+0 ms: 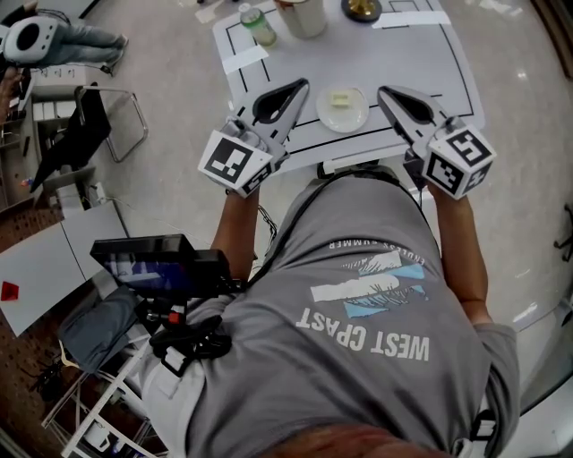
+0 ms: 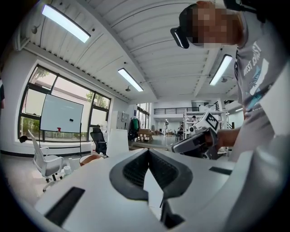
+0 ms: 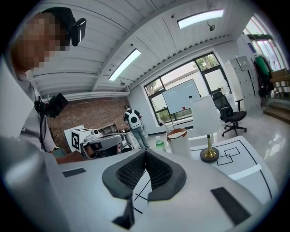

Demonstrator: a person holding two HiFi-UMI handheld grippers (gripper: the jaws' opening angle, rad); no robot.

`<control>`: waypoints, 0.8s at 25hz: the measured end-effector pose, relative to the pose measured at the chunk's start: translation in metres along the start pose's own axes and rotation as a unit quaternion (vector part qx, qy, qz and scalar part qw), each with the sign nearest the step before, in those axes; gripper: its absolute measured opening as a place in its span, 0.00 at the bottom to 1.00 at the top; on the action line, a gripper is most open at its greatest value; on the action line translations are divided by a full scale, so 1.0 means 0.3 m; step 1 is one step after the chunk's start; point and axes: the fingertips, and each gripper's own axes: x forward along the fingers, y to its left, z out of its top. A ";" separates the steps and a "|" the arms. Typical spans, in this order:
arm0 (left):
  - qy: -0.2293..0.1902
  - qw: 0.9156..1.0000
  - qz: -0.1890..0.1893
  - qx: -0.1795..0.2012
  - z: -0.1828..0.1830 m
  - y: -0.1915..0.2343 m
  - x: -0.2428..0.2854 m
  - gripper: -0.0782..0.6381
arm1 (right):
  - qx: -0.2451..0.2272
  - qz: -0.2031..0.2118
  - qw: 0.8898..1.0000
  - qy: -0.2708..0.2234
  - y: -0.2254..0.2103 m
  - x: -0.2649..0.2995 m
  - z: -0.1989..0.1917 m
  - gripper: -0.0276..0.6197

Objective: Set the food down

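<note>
The white surface (image 1: 430, 63), ruled with black lines, lay in front of the person, and its near edge ran just on the person's side of the plate (image 1: 354, 121). Both forearms reached forward from the grey shirt, one to each side of the plate. The left tongs (image 1: 301, 85) were held about level and the right tongs (image 1: 385, 92) tipped a little downward, both above the surface. Each pair of tongs was closed tip to tip, with nothing caught between.

The plate, small, round and white, sat between the two tips, and neither touched it. On it lay the food (image 1: 339, 98), a pale yellow block, slightly toward the far side of the plate.

Beyond the plate stretched open white surface. Farther off, well apart from the plate, stood a tall white cup (image 1: 304, 16), a small bottle (image 1: 258, 24) to its left, and a brass-footed stand (image 1: 361, 8) to its right. A white paper strip (image 1: 243, 59) lay left of the plate, past the left tongs.
</note>
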 end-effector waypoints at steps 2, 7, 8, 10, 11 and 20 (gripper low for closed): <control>-0.004 1.000 -0.001 0.000 0.015 -0.007 -0.012 0.12 | -0.014 -0.004 1.000 -0.012 0.017 -0.015 0.033 0.05; -0.018 1.000 -0.004 0.009 0.060 -0.022 -0.038 0.12 | -0.056 -0.007 0.998 -0.031 0.075 -0.049 0.100 0.05; -0.020 1.000 -0.004 0.010 0.067 -0.026 -0.040 0.12 | -0.061 -0.007 0.998 -0.034 0.083 -0.054 0.109 0.05; -0.023 1.000 -0.006 0.013 0.078 -0.034 -0.043 0.12 | -0.065 -0.007 0.997 -0.038 0.094 -0.061 0.123 0.05; -0.024 1.000 -0.007 0.013 0.081 -0.038 -0.044 0.12 | -0.066 -0.007 0.997 -0.039 0.099 -0.063 0.129 0.05; -0.027 0.999 -0.013 0.012 0.095 -0.034 -0.055 0.12 | -0.072 -0.007 0.996 -0.043 0.132 -0.052 0.165 0.05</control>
